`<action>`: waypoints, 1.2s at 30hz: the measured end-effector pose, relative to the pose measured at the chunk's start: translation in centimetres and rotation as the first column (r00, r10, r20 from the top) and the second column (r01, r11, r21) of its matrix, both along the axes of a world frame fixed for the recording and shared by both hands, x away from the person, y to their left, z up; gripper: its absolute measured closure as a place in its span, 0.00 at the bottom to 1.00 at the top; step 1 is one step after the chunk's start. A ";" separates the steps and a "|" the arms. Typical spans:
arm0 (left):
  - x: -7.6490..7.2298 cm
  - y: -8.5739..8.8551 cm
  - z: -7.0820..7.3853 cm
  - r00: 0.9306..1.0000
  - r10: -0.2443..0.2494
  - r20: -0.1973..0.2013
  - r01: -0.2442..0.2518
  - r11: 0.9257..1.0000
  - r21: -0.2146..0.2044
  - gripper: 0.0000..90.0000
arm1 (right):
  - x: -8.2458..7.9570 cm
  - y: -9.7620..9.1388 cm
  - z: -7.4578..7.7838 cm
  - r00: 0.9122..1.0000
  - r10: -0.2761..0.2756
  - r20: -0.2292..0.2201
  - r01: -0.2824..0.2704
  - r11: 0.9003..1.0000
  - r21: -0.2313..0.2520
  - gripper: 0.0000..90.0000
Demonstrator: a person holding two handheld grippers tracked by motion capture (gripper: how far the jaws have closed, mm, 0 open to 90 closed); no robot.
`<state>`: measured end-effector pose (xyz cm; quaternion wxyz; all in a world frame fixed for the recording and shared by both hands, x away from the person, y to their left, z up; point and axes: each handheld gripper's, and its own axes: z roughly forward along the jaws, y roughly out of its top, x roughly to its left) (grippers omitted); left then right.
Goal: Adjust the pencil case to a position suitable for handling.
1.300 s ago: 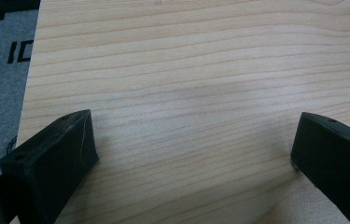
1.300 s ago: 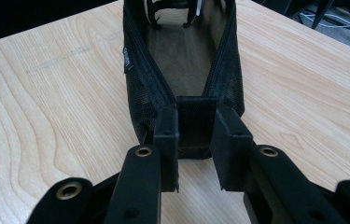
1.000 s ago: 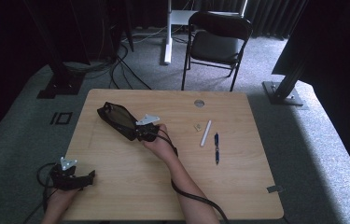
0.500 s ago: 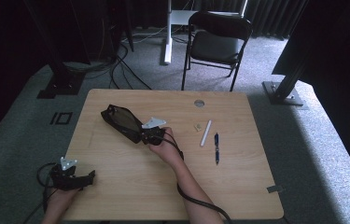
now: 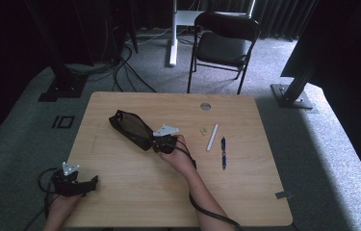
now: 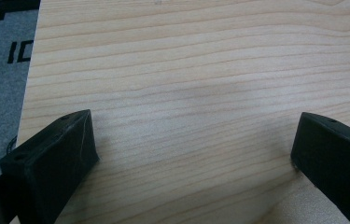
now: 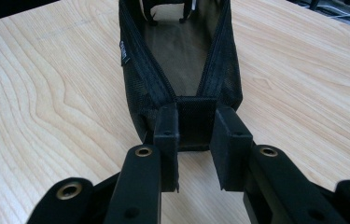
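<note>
A black mesh zip pouch [image 5: 130, 126] lies on the wooden table [image 5: 135, 192], left of centre, its zipper open. My right gripper [image 5: 156, 144] is at its near right end. In the right gripper view the pads [image 7: 167, 135] pinch the pouch's end [image 7: 195, 122], and the open pouch [image 7: 182, 56] stretches away from them. My left gripper [image 5: 93, 183] rests at the table's near left corner. Its jaws stand wide apart over bare wood in the left gripper view [image 6: 193, 130], with nothing between them.
Right of the pouch lie a white pen [image 5: 212, 137], a blue pen [image 5: 223, 152] and a small pale eraser [image 5: 204, 129]. A round cable hole [image 5: 205, 106] sits near the far edge. A folding chair [image 5: 224, 48] stands beyond the table.
My right gripper has dragged the pouch a little to the right and slightly nearer. The left gripper has stayed in place.
</note>
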<state>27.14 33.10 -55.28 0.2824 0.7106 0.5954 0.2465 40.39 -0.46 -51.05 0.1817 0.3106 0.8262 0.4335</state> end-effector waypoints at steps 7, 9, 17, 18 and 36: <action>0.0 0.0 0.0 1.000 0.000 0.000 0.000 1.000 0.000 0.00 | -0.7 -1.1 0.0 1.000 -0.010 -0.001 0.010 1.000 0.000 0.82; 0.0 0.0 0.0 1.000 0.000 0.000 0.000 1.000 0.000 0.00 | -0.8 -1.4 0.0 1.000 -0.015 -0.008 0.015 1.000 0.000 0.82; 0.0 0.0 0.0 1.000 0.000 0.000 0.000 1.000 0.000 0.00 | -1.7 -2.8 -0.2 1.000 -0.023 0.002 0.023 1.000 0.002 0.82; 0.0 0.0 0.0 1.000 0.000 0.000 0.000 1.000 0.000 0.00 | -1.7 -2.8 -0.2 1.000 -0.023 0.002 0.023 1.000 0.002 0.82; 0.0 0.0 0.0 1.000 0.000 0.000 0.000 1.000 0.000 0.00 | -3.7 -5.2 -0.3 0.999 -0.035 -0.003 0.035 0.999 0.015 0.82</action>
